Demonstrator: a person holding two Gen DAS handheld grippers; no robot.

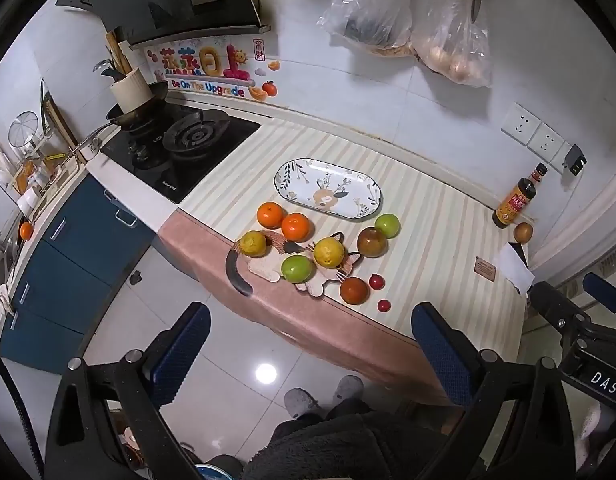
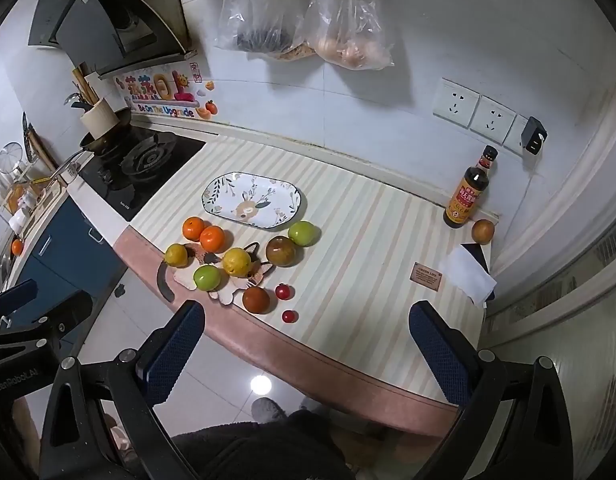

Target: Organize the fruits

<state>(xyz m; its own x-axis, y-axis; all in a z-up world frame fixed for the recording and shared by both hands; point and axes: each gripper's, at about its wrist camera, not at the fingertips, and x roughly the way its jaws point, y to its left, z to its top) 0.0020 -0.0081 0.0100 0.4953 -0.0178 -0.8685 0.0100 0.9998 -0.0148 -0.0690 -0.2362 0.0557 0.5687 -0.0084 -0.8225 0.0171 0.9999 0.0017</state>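
Left wrist view: my left hand-held gripper [image 1: 310,350] hangs spread wide and empty off the table's [image 1: 448,240] front edge; my right hand-held gripper [image 2: 306,344] likewise. Fruits [image 1: 328,252] cluster near that edge, just before the empty oval plate [image 1: 364,200].

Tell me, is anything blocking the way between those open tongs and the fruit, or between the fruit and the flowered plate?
Nothing visible. Both tongs, left and right, hang open over the counter edge, clear of the fruit. The oval plate lies bare just behind the oranges, with only striped cloth between.
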